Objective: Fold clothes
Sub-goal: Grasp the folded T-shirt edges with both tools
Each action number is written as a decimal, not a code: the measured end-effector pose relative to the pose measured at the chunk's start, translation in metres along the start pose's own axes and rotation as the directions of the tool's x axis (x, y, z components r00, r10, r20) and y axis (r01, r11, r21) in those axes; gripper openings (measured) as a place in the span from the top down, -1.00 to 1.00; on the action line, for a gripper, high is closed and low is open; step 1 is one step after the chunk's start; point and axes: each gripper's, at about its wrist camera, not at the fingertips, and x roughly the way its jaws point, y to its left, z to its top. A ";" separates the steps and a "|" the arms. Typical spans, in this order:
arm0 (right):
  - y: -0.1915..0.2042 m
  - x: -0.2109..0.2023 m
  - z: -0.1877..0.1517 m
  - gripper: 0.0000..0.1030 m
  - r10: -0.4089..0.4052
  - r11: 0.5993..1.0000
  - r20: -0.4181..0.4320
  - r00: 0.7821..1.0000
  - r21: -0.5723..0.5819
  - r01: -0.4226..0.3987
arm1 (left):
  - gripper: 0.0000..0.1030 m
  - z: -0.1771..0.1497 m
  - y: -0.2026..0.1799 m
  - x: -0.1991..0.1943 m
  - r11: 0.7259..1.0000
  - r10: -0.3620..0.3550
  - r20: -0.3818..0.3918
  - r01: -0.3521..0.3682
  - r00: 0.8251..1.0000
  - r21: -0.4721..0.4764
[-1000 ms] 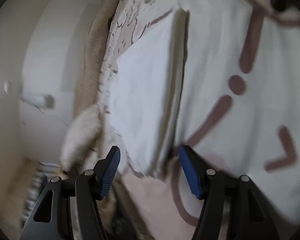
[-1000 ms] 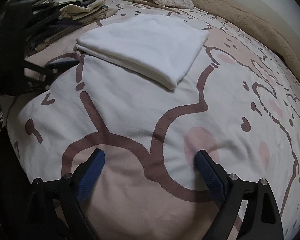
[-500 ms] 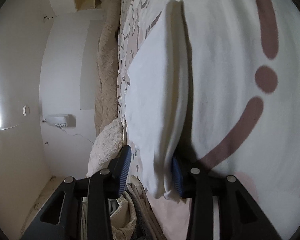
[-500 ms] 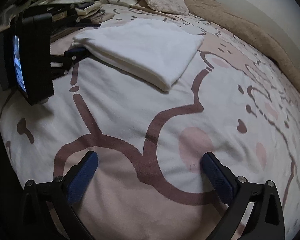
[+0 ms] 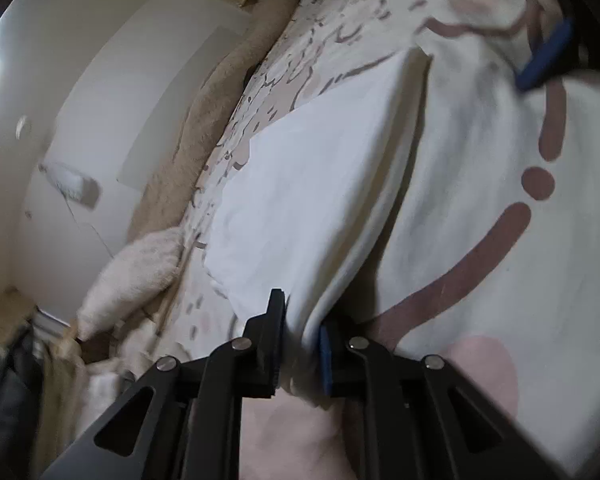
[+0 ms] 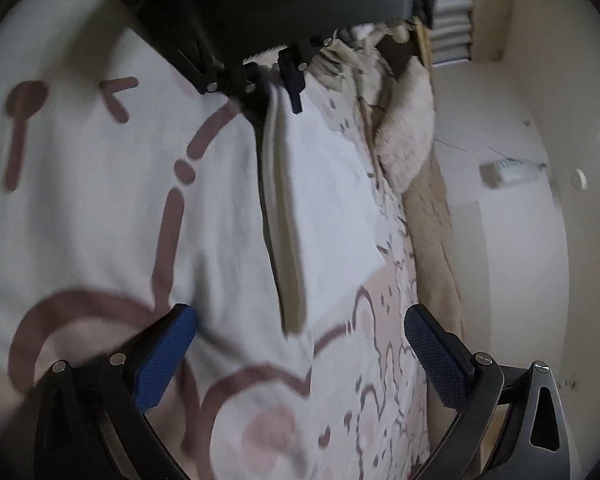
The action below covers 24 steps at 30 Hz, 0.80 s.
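Note:
A folded white garment (image 5: 316,200) lies on a cream bedspread with brown cartoon lines (image 5: 500,240). My left gripper (image 5: 300,340) is shut on the near corner of the garment's stacked edge, cloth pinched between its jaws. In the right wrist view the same garment (image 6: 324,208) runs away from me, and the left gripper (image 6: 276,80) holds its far corner. My right gripper (image 6: 300,344) is open and empty, its blue pads on either side of the garment's near corner, just short of it. One blue pad of it shows at the top right of the left wrist view (image 5: 544,56).
A beige fleece blanket (image 5: 204,120) runs along the wall side of the bed. A fluffy cream pillow (image 5: 136,276) lies beyond the garment. A pile of other clothes (image 5: 60,380) sits past the pillow. A white wall (image 6: 520,280) borders the bed.
My left gripper has closed on the garment's corner. My right gripper has swung round and moved up to the opposite corner, still open.

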 end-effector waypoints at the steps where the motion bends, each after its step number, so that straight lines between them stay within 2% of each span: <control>1: -0.001 0.004 0.005 -0.99 0.002 1.000 0.001 1.000 -0.007 -0.002 | 0.71 0.000 0.005 0.001 1.000 -0.016 0.007 0.016 1.000 -0.024; 10: 0.001 0.034 0.045 -0.99 -0.093 0.995 0.017 0.996 -0.031 0.094 | 0.72 0.001 0.018 -0.012 0.984 -0.070 0.063 0.079 0.996 -0.158; 16: -0.007 0.056 0.061 -0.99 -0.170 0.985 0.042 0.984 0.007 0.170 | 0.72 -0.002 0.017 -0.017 0.972 -0.079 0.065 0.091 0.995 -0.215; 18: -0.011 0.062 0.060 -0.99 -0.174 0.985 0.043 0.984 0.026 0.173 | 0.72 -0.003 0.018 -0.018 0.968 -0.079 0.066 0.093 0.995 -0.232; 21: -0.019 0.068 0.057 -0.99 -0.177 0.983 0.040 0.983 0.050 0.175 | 0.72 -0.001 0.008 -0.017 0.980 -0.071 0.065 0.082 0.995 -0.182; 22: -0.021 0.069 0.056 -0.94 -0.184 0.982 0.034 0.982 0.051 0.183 | 0.72 -0.001 0.007 -0.016 0.982 -0.068 0.066 0.079 0.995 -0.171; 24: -0.016 0.072 0.050 -0.54 -0.210 0.978 0.019 0.978 0.000 0.210 | 0.72 -0.001 0.007 -0.016 0.984 -0.066 0.065 0.075 0.996 -0.161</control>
